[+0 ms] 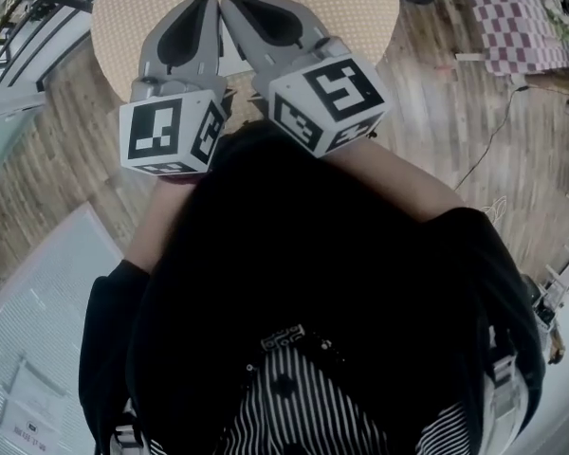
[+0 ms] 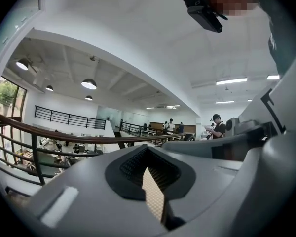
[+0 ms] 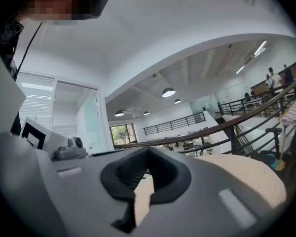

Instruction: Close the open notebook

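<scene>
The left gripper (image 1: pixel 207 3) and the right gripper (image 1: pixel 232 3), each with jaws pressed together on nothing, are held level with their tips nearly touching over the round beige woven worktop (image 1: pixel 360 8). I cannot tell where the notebook lies.

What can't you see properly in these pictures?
- The notebook: in no view. In the head view the left hand-held gripper and right hand-held gripper cover the middle of the table.
- Table top: both gripper views, mostly blocked by each gripper's own body.
- Far-off people: left gripper view, too small.
</scene>
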